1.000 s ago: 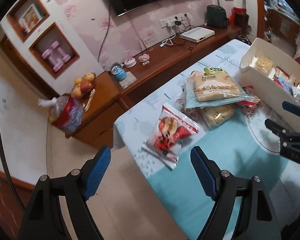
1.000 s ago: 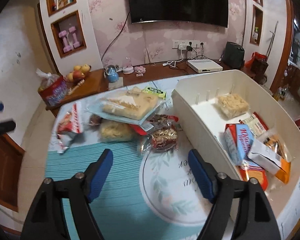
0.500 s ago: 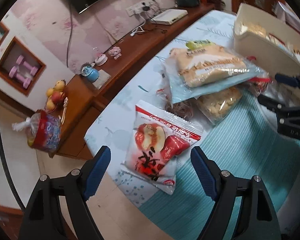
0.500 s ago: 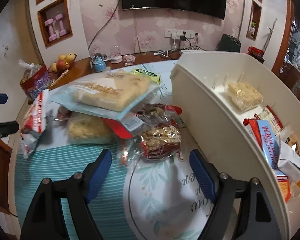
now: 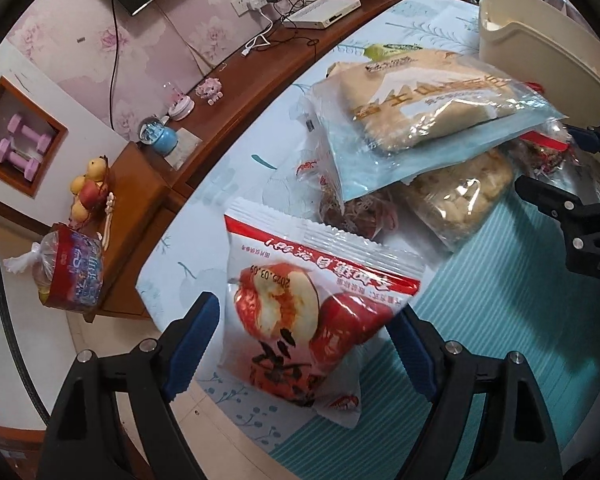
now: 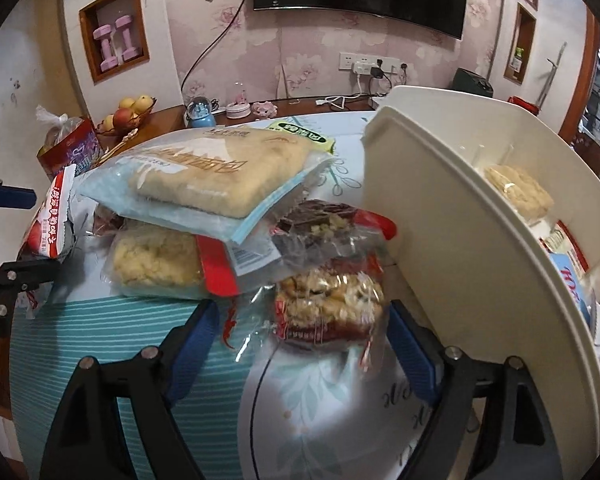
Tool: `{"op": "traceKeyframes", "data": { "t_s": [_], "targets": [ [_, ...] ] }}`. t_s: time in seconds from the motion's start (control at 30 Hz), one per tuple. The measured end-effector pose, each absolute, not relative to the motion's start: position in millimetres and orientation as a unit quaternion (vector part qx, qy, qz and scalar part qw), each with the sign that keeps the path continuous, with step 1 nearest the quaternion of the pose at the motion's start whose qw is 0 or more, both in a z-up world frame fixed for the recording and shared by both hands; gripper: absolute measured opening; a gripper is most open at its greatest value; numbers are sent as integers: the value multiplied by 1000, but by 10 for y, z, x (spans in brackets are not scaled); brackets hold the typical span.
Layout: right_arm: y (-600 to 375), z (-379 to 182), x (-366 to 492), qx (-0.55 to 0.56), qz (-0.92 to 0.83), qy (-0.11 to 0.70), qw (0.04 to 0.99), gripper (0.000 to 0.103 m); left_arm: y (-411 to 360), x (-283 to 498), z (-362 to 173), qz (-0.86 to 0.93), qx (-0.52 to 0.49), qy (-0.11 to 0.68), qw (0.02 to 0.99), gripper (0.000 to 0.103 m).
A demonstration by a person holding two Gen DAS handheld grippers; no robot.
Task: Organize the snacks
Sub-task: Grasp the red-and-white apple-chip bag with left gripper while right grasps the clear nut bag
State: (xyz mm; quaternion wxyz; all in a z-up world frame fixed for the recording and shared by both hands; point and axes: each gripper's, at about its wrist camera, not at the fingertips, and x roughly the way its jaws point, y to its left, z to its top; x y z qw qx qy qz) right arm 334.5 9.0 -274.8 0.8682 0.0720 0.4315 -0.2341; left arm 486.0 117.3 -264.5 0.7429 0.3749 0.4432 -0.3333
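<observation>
Left gripper unclenched around red pack; right gripper opening around nut bar, beside bin. Pile's lower packs half-hidden.

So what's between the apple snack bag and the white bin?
A heap of snack packs, topped by a big cake bag; both wrist views show it.

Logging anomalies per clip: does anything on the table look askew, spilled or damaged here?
Nothing spilled or torn. The big pale-blue cake bag lies tilted atop other packets, and the red apple-print packet overhangs the table edge.
</observation>
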Motion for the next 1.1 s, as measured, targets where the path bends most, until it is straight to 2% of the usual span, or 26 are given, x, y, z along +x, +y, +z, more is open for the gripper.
{"op": "traceKeyframes", "data": {
  "t_s": [0.33, 0.4, 0.47, 0.53, 0.83, 1.07, 1.1],
  "targets": [
    [99, -2819, 3365, 66, -223, 434, 870, 84, 1166, 4984, -2740, -334, 361, 443, 749, 83],
    [92, -2813, 3362, 67, -225, 432, 870, 81, 1179, 5021, -2744, -336, 354, 442, 752, 83],
    [84, -2807, 3340, 70, -224, 430, 872, 80, 1188, 5046, -2761, -336, 350, 440, 756, 78],
    [80, -2795, 3325, 70, -222, 427, 874, 78, 1195, 5072, -2795, -332, 349, 442, 757, 65],
    [62, -2759, 3269, 64, -214, 427, 876, 72, 1302, 5046, -2780, -320, 312, 445, 776, 56],
    [42, -2713, 3231, 66, -205, 435, 874, 69, 1448, 4887, -2761, -296, 274, 467, 787, 55],
    [42, -2702, 3219, 66, -206, 436, 874, 65, 1470, 4846, -2757, -294, 270, 470, 787, 54]
  ]
}}
